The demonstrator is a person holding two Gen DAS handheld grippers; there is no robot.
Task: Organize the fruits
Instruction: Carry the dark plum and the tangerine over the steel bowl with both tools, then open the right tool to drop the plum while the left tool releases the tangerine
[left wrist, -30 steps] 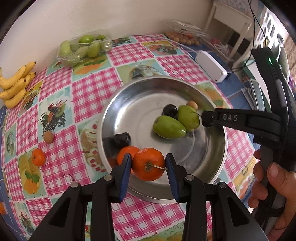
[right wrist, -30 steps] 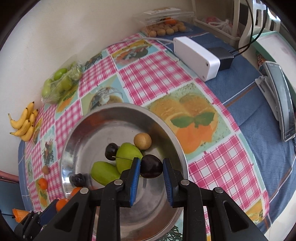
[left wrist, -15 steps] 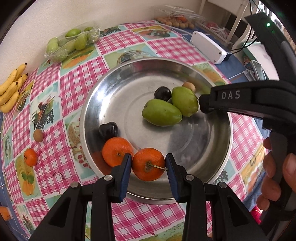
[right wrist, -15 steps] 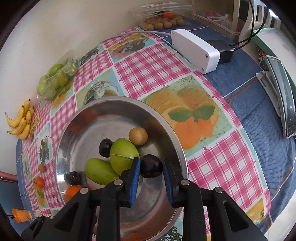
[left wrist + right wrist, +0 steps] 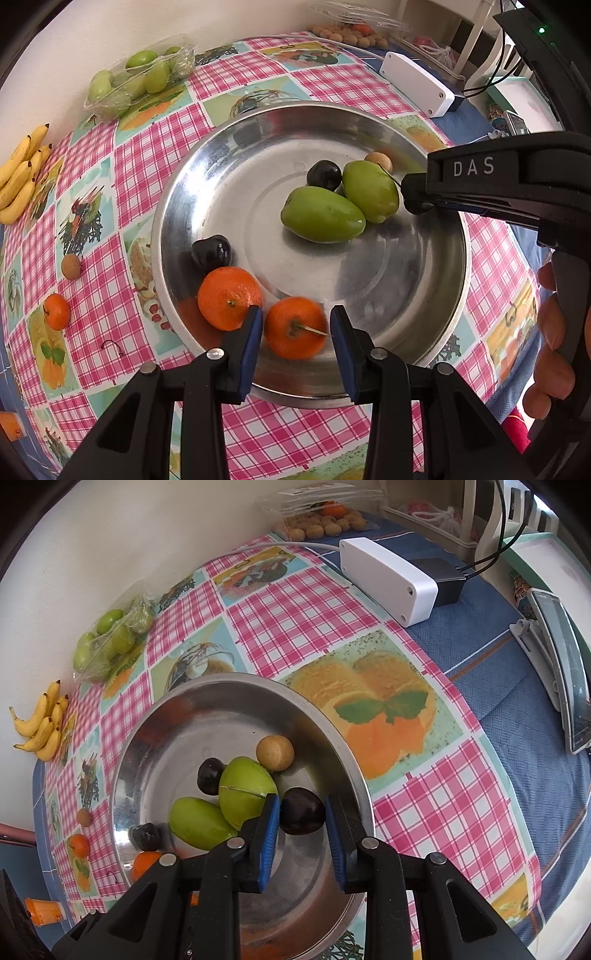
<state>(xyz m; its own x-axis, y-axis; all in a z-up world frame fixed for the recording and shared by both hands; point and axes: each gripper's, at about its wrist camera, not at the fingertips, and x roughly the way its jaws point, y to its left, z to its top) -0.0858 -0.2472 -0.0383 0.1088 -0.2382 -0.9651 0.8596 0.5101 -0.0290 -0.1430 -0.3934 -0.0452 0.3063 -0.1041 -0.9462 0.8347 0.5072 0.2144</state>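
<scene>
A steel bowl stands on the checked tablecloth. In it lie two green fruits, a tan round fruit, two dark plums and a tangerine. My left gripper is shut on a second tangerine, low over the bowl's near rim beside the first. At the bowl's right side, my right gripper is shut on a dark plum, next to the green fruits. A hand holds that gripper.
On the cloth left of the bowl lie a small tangerine and a tan fruit. Bananas and a wrapped pack of green fruits sit by the wall. A white box, cables and a phone lie to the right.
My left gripper has sunk with its tangerine toward the bowl's near rim, so the bowl looms larger. The right gripper has kept its plum in about the same spot.
</scene>
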